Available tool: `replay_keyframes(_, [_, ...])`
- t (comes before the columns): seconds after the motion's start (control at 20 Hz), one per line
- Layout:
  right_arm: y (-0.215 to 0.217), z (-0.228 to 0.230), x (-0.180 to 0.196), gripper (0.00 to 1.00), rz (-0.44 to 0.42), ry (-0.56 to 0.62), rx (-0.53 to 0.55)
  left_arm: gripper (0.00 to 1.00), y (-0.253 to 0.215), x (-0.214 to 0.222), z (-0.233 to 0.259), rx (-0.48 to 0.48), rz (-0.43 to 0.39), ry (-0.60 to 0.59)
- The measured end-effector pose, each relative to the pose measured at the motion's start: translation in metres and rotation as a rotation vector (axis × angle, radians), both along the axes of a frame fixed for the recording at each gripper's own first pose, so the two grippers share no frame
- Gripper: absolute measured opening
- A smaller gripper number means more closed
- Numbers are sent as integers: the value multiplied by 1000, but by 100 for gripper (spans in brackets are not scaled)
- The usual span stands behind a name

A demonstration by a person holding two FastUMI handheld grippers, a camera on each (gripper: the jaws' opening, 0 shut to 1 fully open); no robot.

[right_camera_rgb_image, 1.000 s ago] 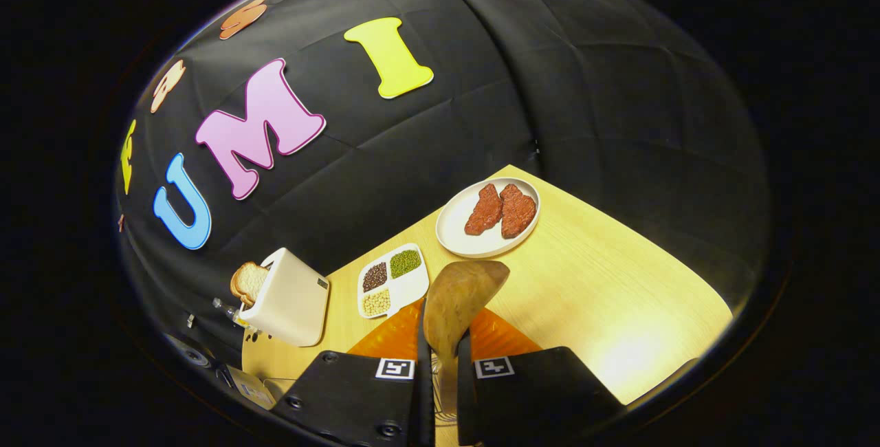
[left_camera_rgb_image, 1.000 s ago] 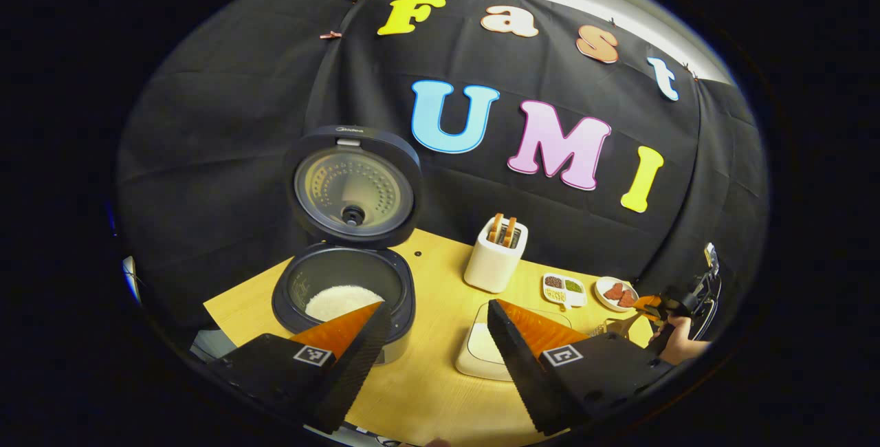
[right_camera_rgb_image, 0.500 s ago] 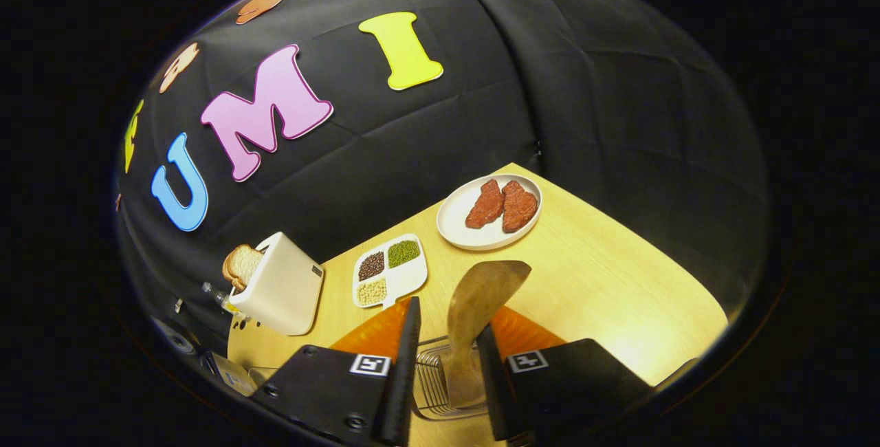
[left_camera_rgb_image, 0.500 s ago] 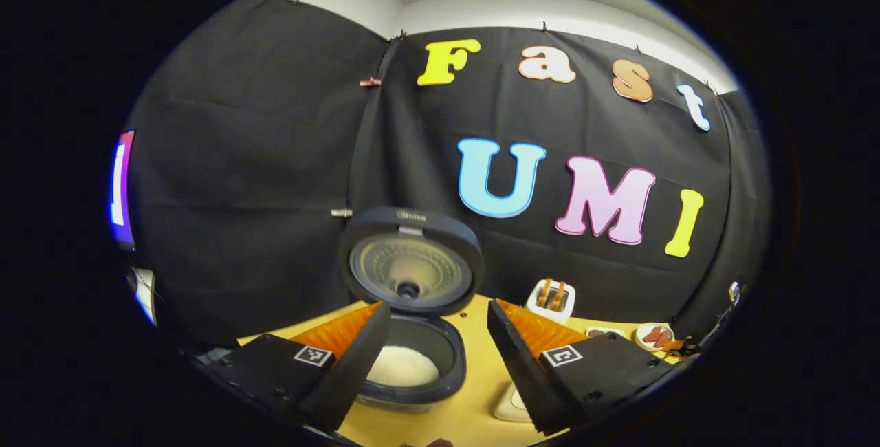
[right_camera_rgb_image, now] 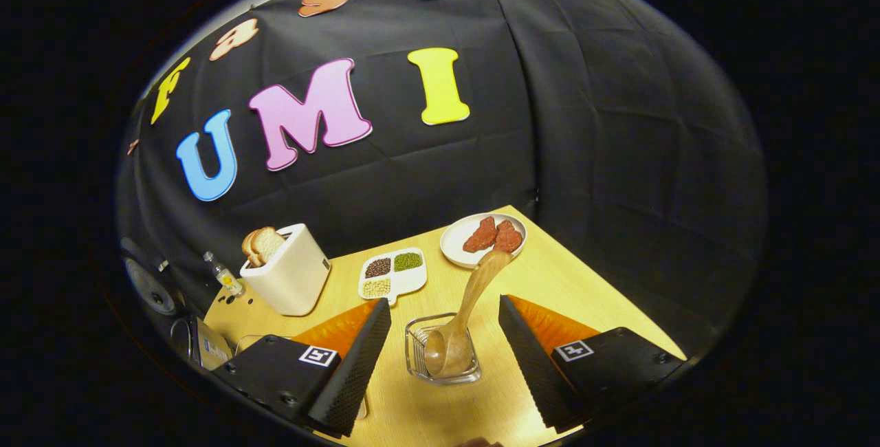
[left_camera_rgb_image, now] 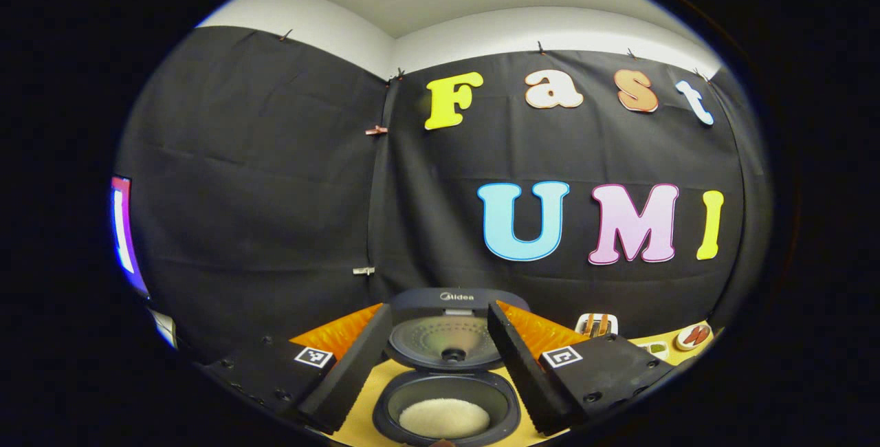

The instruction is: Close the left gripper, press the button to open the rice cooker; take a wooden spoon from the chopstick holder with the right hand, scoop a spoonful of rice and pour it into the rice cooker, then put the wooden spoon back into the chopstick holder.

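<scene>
The brown wooden spoon (right_camera_rgb_image: 462, 326) stands bowl-down in the clear, wire-lined chopstick holder (right_camera_rgb_image: 441, 357) on the pale wooden table (right_camera_rgb_image: 584, 296), free between the spread-apart fingers of the right gripper (right_camera_rgb_image: 445, 364), while the left gripper (left_camera_rgb_image: 440, 364), fingers also apart, frames the dark round rice cooker (left_camera_rgb_image: 447, 392), lid up, white rice inside.

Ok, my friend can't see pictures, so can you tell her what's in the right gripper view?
A wooden spoon stands bowl-down in a clear chopstick holder on a yellow table, between the fingers of the open right gripper. Behind are a white toaster with bread, a divided dish of beans and a plate of meat.
</scene>
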State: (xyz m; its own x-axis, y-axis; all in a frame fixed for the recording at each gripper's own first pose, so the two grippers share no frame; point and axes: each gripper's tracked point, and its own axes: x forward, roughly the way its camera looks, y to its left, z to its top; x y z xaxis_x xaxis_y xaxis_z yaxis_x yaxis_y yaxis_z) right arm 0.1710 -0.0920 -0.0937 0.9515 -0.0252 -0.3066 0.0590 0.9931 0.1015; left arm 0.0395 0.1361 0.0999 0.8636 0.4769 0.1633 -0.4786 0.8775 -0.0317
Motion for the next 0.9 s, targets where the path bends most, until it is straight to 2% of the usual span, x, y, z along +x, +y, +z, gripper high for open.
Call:
replay_keyframes(0.1, [4, 16, -23, 98, 14, -42, -61, 95, 14, 13, 7, 22, -4, -9])
replay_keyframes(0.35, [42, 45, -77, 99, 122, -97, -172, 94, 33, 63, 14, 38, -58, -30])
replay_keyframes(0.6, [83, 61, -112, 99, 172, -125, -159, 94, 45, 106, 10, 62, -92, -5])
replay_keyframes(0.75, [89, 65, -116, 99, 149, -138, -157, 96, 48, 122, 6, 90, -104, 43])
replay_keyframes(0.9, [87, 62, -115, 99, 121, -136, -164, 98, 37, 124, -2, 82, -151, 94])
